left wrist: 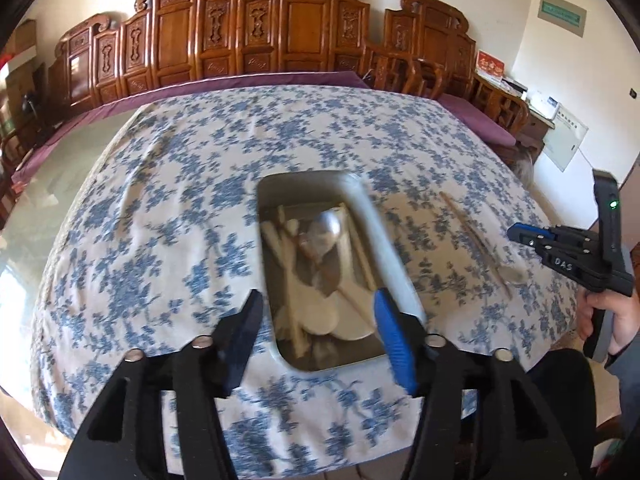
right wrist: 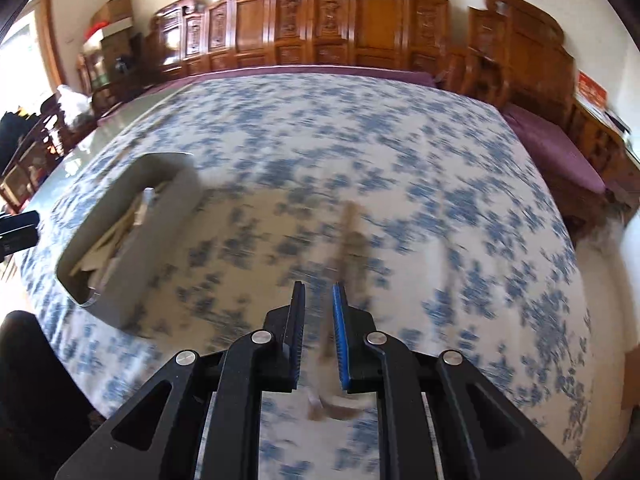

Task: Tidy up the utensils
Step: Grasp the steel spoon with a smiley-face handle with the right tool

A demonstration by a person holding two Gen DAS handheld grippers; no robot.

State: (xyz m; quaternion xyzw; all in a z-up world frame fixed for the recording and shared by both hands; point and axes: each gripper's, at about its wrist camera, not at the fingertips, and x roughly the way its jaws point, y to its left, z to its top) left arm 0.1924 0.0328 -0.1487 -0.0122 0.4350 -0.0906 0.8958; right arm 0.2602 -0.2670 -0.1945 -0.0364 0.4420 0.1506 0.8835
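Note:
A grey rectangular tray (left wrist: 386, 248) sits on the blue-flowered tablecloth and holds a metal spoon (left wrist: 325, 227), several pale spoons (left wrist: 320, 320) and wooden sticks. My left gripper (left wrist: 318, 300) hangs open over the tray's near end, with nothing between its fingers. To the right of the tray, wooden chopsticks (left wrist: 468, 228) and a pale spoon (left wrist: 514, 276) lie loose on the cloth. My right gripper (left wrist: 520, 236) hovers over them. In the right wrist view the right gripper (right wrist: 319, 292) has its jaws a narrow gap apart, with the blurred loose utensils (right wrist: 349, 232) on the cloth beneath and the tray (right wrist: 160, 240) to its left.
The tablecloth (left wrist: 180, 200) covers a wide table that drops off at the near edge. A carved wooden bench (left wrist: 248, 32) with a purple cushion (left wrist: 476, 120) runs behind it. A person's hand (left wrist: 616, 320) holds the right gripper's handle. The left gripper's tip (right wrist: 20, 224) shows at the frame's left edge.

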